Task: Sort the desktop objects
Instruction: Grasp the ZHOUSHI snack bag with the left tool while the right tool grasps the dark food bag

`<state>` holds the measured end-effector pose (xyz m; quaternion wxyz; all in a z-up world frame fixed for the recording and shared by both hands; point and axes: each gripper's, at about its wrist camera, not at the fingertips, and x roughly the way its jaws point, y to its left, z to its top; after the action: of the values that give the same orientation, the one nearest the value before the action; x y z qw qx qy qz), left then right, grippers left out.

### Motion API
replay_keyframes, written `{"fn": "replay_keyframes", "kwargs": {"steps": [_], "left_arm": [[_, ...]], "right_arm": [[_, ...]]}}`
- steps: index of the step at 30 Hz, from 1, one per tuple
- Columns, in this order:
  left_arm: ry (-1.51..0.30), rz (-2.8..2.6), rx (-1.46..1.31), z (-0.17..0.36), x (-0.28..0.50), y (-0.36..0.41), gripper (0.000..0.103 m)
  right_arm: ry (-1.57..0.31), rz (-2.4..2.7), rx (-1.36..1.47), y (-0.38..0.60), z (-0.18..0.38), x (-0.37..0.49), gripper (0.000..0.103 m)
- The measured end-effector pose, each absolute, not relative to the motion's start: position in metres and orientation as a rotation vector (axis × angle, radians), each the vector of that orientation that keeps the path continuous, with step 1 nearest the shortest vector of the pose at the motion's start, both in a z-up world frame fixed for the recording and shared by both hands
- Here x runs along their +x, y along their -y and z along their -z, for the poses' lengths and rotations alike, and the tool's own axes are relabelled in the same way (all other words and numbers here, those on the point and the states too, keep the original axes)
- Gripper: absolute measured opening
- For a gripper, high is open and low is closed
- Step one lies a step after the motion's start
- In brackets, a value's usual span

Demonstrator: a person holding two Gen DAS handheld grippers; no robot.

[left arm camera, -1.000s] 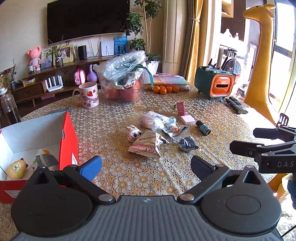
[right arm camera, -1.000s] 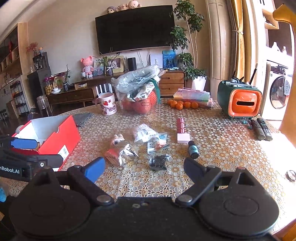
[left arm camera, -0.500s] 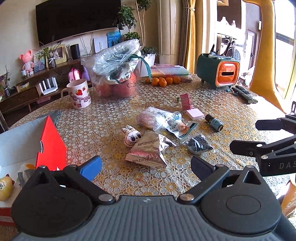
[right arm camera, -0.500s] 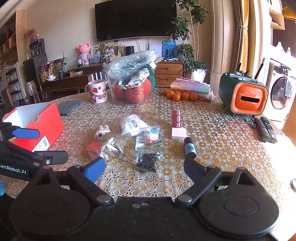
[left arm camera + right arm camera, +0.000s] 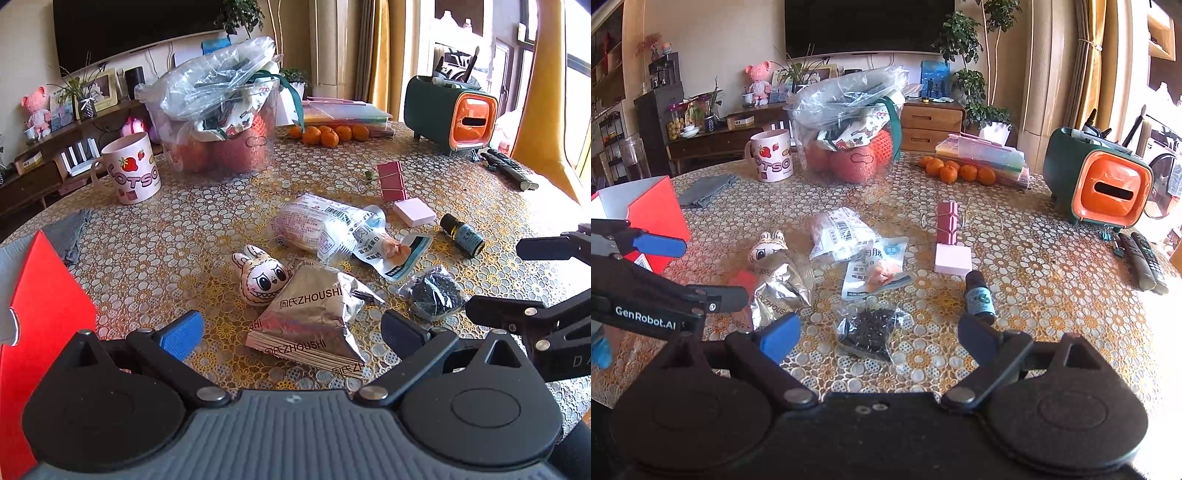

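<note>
My left gripper [image 5: 291, 336] is open just above the table, and a silver snack packet [image 5: 310, 321] lies between and ahead of its fingers, untouched. A bunny toy [image 5: 260, 275] sits behind the packet. My right gripper [image 5: 879, 338] is open low over a small bag of dark bits [image 5: 870, 330], with a little bottle [image 5: 979, 295] by its right finger. Clear-wrapped snacks [image 5: 838, 232], a pink note pad [image 5: 953, 258] and pink binder clips [image 5: 947, 221] lie beyond. The red box [image 5: 44, 325] stands at the left. Each gripper shows in the other's view, the left gripper [image 5: 698, 271] and the right gripper [image 5: 496, 276].
At the back stand a strawberry mug [image 5: 772, 155], a clear tub stuffed with bags [image 5: 849, 133], tangerines [image 5: 956, 171] and a green-and-orange holder [image 5: 1100, 181]. Remotes [image 5: 1145, 260] lie at the right edge, and a grey cloth [image 5: 705, 188] near the box.
Both grippers have moved forward and down toward the pile of small objects, which now looks larger. The red box has slid toward the left edge of the left wrist view. Jaws stayed open.
</note>
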<state>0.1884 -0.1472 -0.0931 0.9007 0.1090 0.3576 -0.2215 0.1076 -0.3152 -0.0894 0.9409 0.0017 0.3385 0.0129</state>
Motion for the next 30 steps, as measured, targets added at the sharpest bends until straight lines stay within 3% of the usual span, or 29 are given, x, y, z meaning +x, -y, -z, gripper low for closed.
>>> {"fn": "replay_keyframes", "kwargs": {"steps": [16,30], "left_arm": [[-0.808,0.560,0.232,0.117,0.222,0.158,0.103],[-0.825,0.564,0.237,0.125,0.232,0.162,0.102]], "right_arm": [[-0.788,-0.050,0.017,0.315,0.129,0.146,0.088],[-0.806,-0.051,0.004,0.313,0.140,0.158,0.078]]}}
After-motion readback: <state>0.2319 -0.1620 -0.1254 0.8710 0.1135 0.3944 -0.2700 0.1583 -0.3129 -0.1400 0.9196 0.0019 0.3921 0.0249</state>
